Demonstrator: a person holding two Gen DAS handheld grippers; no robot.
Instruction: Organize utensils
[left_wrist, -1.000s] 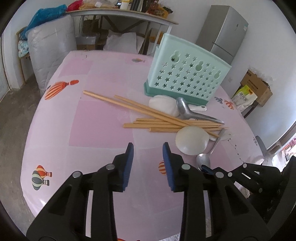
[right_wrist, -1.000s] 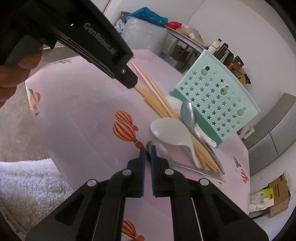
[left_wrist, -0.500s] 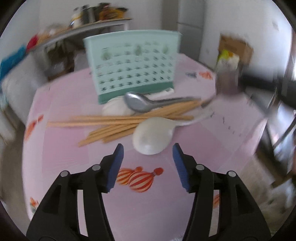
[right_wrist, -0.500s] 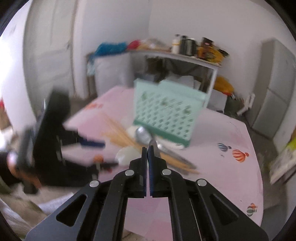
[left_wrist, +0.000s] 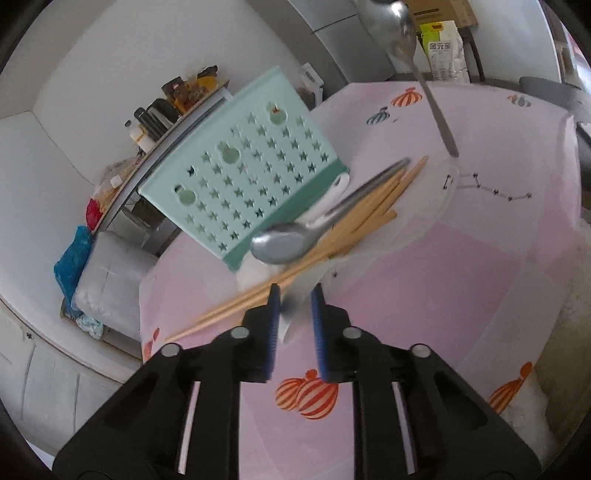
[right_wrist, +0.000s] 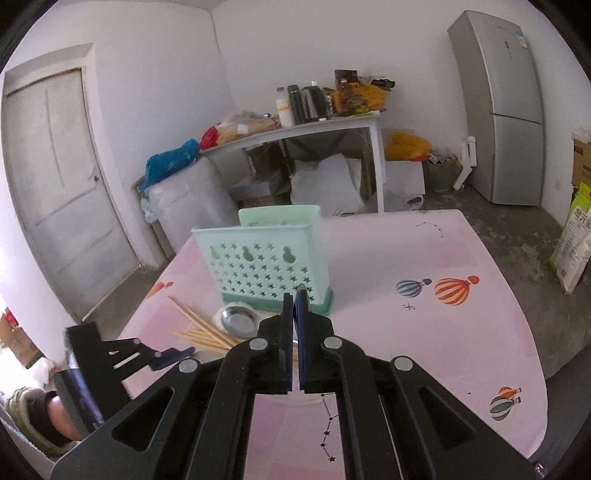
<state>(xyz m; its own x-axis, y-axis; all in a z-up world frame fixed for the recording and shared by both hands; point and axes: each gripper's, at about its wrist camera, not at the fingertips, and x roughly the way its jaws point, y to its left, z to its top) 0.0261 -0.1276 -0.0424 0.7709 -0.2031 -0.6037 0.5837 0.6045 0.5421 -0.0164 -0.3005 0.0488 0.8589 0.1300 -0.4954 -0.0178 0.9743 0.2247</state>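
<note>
**2 spoons up, rack waiting**

The right tool (right_wrist: 294, 314) is clamped on a slim metal spoon (left_wrist: 402, 33), which in the left wrist view hangs in the air above the bench (left_wrist: 498, 258), bowl up, handle tip low near the bench. The left tool (left_wrist: 294, 321) has its fingers closed partway around a blurred white spoon (left_wrist: 299, 295), apparently gripping it, at the near end of the pile.

Left on the bench, just in front of the mint rack (right_wrist: 266, 266): a bundle of wooden chopsticks (left_wrist: 332, 243), a broad metal spoon (left_wrist: 291, 242) lying across them, and another white spoon (left_wrist: 328, 201) beneath.

The step in hand looks like carrying picked spoons to the rack. Next, the right tool needs to rise over the rack's open top, point the handle down into 1 compartment, then part its fingers.
</note>
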